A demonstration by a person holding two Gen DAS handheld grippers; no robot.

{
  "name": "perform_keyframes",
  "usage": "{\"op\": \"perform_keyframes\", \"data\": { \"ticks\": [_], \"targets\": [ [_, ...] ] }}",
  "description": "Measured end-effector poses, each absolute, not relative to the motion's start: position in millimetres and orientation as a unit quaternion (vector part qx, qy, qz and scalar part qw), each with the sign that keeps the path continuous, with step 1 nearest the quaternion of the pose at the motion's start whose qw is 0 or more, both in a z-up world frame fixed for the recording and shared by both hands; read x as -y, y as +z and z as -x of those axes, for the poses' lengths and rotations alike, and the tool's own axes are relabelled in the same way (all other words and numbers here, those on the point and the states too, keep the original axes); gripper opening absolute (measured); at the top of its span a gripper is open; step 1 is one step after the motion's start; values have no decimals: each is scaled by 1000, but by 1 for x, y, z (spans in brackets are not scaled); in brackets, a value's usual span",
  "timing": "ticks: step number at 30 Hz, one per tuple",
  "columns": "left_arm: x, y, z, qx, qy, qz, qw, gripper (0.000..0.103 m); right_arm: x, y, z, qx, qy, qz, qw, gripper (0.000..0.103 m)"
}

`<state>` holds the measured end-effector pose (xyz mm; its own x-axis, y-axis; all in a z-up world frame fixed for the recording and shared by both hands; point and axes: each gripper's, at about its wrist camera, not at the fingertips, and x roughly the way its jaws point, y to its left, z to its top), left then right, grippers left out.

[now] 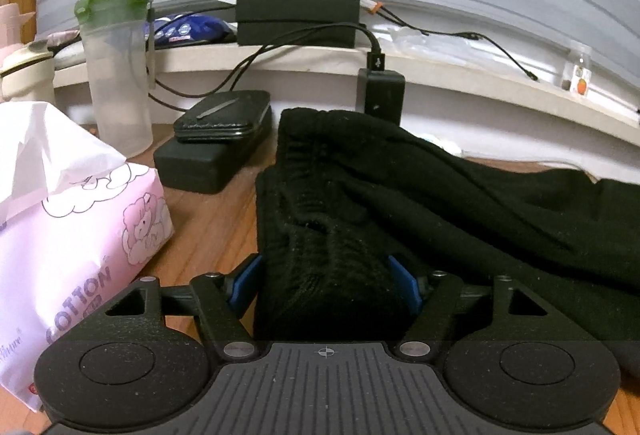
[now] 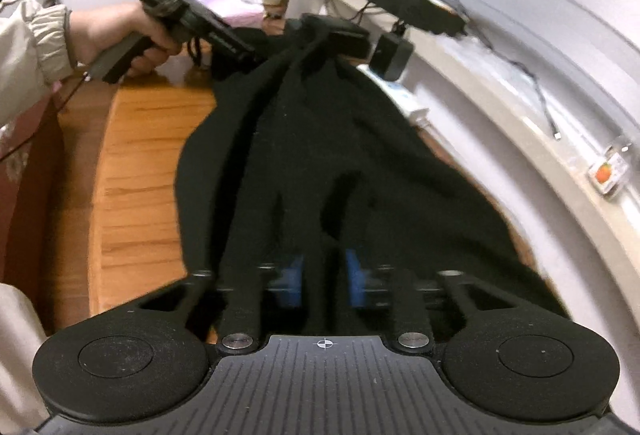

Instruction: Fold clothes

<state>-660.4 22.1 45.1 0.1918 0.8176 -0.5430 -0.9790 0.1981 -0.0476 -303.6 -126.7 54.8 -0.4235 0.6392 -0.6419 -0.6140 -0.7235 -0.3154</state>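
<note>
Black trousers point(image 1: 400, 195) lie stretched along the wooden table point(image 1: 208, 227). Left gripper point(image 1: 326, 281) is clamped on the thick waistband at the far end, near a tissue pack point(image 1: 76, 235). Right gripper point(image 2: 322, 277) is pinched together on a fold at the near end.

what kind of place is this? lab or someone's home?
Most likely a home, probably a desk by a window. A pink tissue pack, a green-lidded shaker bottle and chargers with cables crowd the wooden tabletop where black trousers lie.
</note>
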Motion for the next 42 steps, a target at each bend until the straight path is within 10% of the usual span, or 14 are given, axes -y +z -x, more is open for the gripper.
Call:
{"op": "perform_keyframes", "data": {
  "ticks": [10,25,32,39,42],
  "targets": [
    [-18,46,662,-192,602,193,751,59,39,82,289,111,771,370,507,7],
    [-24,61,682,-147,603,217,753,75,-47,4,233,-67,800,322,501,38],
    [-22,66,680,-141,592,223,761,14,-56,2,212,-128,821,272,486,38],
    [2,76,694,-132,616,232,741,17,-57,4,205,-160,835,255,460,44],
    [0,77,685,-159,638,213,723,45,-59,4,203,-170,835,251,459,47]
  ]
}}
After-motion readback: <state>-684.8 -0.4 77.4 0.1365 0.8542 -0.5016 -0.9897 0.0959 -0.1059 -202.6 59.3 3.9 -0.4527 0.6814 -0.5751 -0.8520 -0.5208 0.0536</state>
